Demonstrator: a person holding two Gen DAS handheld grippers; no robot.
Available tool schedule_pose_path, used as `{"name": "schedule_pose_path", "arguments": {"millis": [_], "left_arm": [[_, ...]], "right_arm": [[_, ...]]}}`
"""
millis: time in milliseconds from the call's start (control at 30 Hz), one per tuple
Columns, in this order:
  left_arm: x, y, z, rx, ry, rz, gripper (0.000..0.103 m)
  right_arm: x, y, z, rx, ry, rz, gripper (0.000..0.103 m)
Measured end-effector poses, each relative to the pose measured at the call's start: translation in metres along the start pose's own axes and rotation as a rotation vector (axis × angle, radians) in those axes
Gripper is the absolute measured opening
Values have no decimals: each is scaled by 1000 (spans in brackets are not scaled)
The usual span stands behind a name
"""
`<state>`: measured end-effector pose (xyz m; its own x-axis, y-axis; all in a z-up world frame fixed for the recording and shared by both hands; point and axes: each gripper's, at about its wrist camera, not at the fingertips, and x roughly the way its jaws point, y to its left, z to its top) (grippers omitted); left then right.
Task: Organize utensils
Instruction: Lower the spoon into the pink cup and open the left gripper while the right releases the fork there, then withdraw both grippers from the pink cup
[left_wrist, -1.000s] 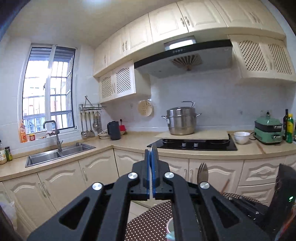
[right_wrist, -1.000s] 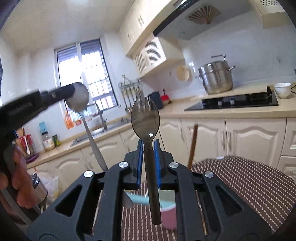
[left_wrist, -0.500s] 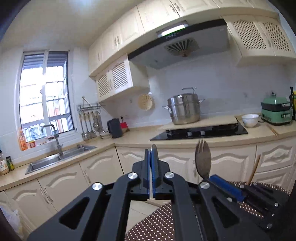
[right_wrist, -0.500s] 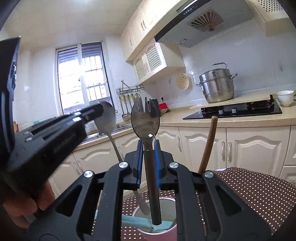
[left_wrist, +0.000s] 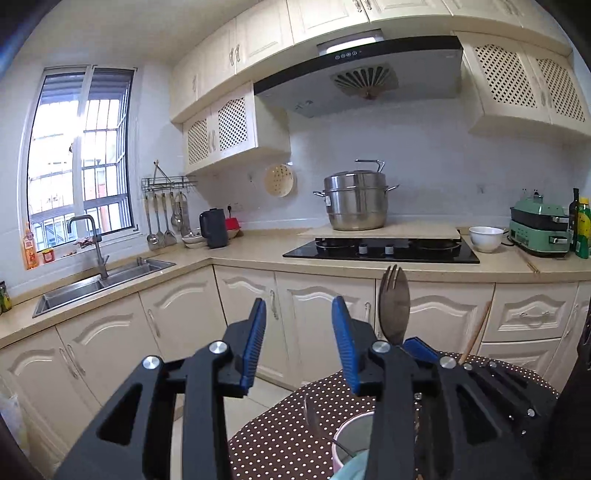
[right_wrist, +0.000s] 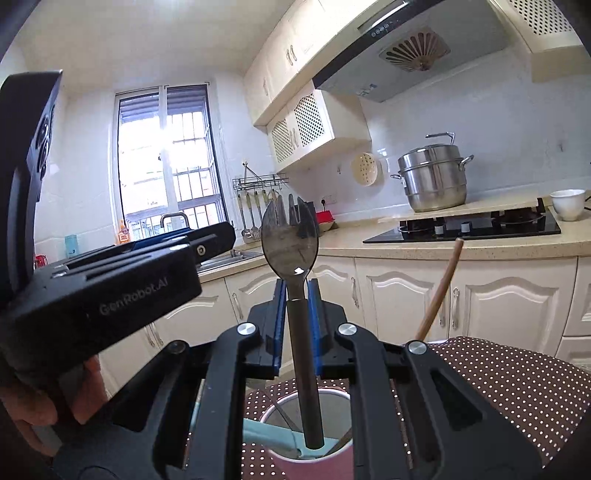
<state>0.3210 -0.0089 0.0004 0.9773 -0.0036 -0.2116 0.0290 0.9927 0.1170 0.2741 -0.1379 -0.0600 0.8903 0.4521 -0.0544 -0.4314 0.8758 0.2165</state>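
My right gripper (right_wrist: 295, 291) is shut on a metal spork (right_wrist: 290, 243), held upright with its handle end inside the pink cup (right_wrist: 343, 397) on the dotted table. The cup also holds a light-blue utensil (right_wrist: 269, 435) and a wooden stick (right_wrist: 439, 288). My left gripper (left_wrist: 299, 325) is open and empty, above and left of the cup (left_wrist: 351, 432). In the left wrist view the spork (left_wrist: 394, 306) rises just right of my fingers. The left gripper's body (right_wrist: 110, 291) shows at left in the right wrist view.
The brown dotted tablecloth (right_wrist: 498, 384) covers the table below. Behind are cream cabinets (left_wrist: 325, 321), a sink (left_wrist: 99, 280), a black stove (left_wrist: 380, 251) with a steel pot (left_wrist: 356, 201), a white bowl (left_wrist: 485, 238) and a green appliance (left_wrist: 539, 230).
My left gripper has opened and let go of the spoon, which is no longer in its jaws. The right gripper has lowered the spork's handle into the cup.
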Motion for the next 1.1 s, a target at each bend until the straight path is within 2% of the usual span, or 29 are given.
{"name": "schedule_pose_path", "arguments": {"millis": [167,300,333,367,400,700,833,967,1100], "left_arm": [[-7,2,-1,-7,5,7,46],[-12,4,-1,-16,15,5,47],[-14,4,-1,-19,17,6,48],[-16,5,-1,-21,18,7,50],[-18,5,0,-18,15,9,50],[-51,7,0,-18,-3,48,53],[-71,12,-4,-34,-1,71,55],[-99,15,-9,-50,-17,85,62],[-126,14,-16,-73,-25,73,64]], "right_arm": [[0,-2,-1,5,-3,-10,13],[-1,-5,-2,10,0,-17,17],[-3,-5,-2,11,-5,-17,28],[-5,-4,-2,13,-14,-19,44],[-7,-3,0,12,-21,-20,49],[-39,7,8,-6,-32,-39,49],[-62,16,13,-33,-37,-78,51],[-83,24,18,-56,-33,-117,53],[-108,32,19,-65,-29,-150,55]]}}
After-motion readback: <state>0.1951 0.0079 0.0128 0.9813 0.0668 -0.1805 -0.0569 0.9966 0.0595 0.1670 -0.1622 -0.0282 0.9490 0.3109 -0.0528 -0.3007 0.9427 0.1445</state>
